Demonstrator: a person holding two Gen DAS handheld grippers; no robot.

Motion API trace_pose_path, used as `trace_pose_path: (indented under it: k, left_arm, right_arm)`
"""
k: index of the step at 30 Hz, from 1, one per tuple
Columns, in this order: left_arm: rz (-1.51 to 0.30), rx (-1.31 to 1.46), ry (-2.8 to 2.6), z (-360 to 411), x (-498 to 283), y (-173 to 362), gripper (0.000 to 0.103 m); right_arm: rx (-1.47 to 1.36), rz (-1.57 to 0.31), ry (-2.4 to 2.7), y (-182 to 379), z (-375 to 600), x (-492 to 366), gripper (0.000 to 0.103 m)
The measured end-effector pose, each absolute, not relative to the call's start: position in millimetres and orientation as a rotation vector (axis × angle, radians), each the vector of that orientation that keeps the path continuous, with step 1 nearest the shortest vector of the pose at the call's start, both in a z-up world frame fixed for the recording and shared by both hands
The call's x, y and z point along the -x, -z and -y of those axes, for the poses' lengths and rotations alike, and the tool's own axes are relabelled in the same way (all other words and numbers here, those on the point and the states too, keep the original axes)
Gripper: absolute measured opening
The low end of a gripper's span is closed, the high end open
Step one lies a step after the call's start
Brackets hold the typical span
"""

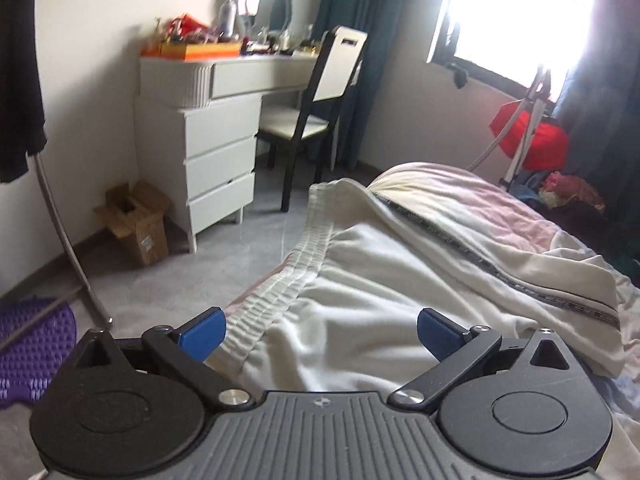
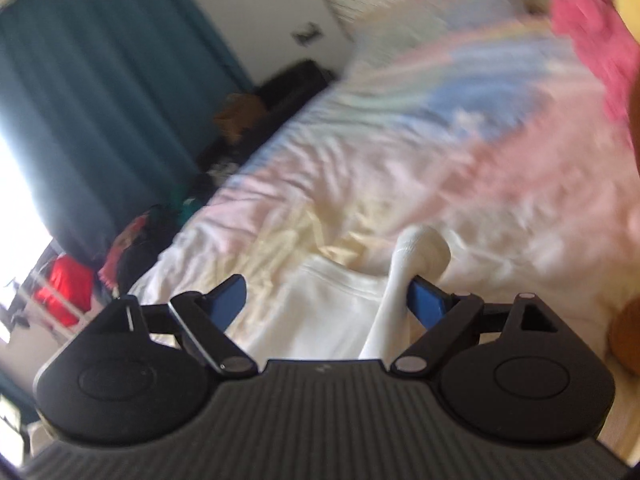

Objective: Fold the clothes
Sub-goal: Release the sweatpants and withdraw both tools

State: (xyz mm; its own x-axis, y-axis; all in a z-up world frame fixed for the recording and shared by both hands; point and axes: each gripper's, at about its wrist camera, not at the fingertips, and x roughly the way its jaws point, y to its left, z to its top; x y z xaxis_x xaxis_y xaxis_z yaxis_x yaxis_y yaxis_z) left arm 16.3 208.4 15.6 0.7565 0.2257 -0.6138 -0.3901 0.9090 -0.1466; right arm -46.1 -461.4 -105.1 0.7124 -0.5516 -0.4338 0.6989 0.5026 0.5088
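The left tool is spread wide and grips nothing, low over the cream trousers spread at the centre of its frame on the bed. Their ribbed waistband runs along the mattress edge, with bare grey floor to its left as far as the white dresser and chair. The right tool is also spread; a white cloth fold lies against its right finger, unpinched. The blurred pastel sheet fills the upper right.
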Motion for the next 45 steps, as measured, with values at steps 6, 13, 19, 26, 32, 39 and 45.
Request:
trace_pose_path:
  k: [6,13,19,26,32,39,45]
  left_arm:
    - [-0.537,0.158,-0.149,-129.5,-17.7,-36.9,0.103]
    - [-0.453,0.046,0.051,-28.4,-30.8,-33.4,0.103]
    - [-0.401,-0.036,0.151,30.5,-43.7,-16.5,0.103]
    - [-0.358,-0.077,0.187,54.2,-51.7,18.8,0.103]
    - [-0.393,-0.115,0.191,54.8,-56.2,43.5,0.103]
    - [-0.461,-0.1,0.206,47.7,-64.2,52.1,0.103]
    - [-0.397,-0.092,0.219,35.3,-47.2,32.3,0.103]
  right_arm:
    - [-0.408,-0.139,0.555,58.3,387.0,40.8,0.088]
    - [-0.258,-0.169,0.249,48.1,320.6,28.2,0.088]
    - [-0.174,-0.201,0.107,54.1,282.5,15.7,0.087]
    - [-0.159,-0.223,0.055,75.3,253.9,-2.8,0.087]
    - [-0.139,-0.248,0.042,91.2,243.1,-22.3,0.087]
    - [-0.163,-0.284,0.062,105.1,245.3,-32.3,0.087]
    - [-0.242,-0.358,0.009,113.9,255.9,-61.0,0.087]
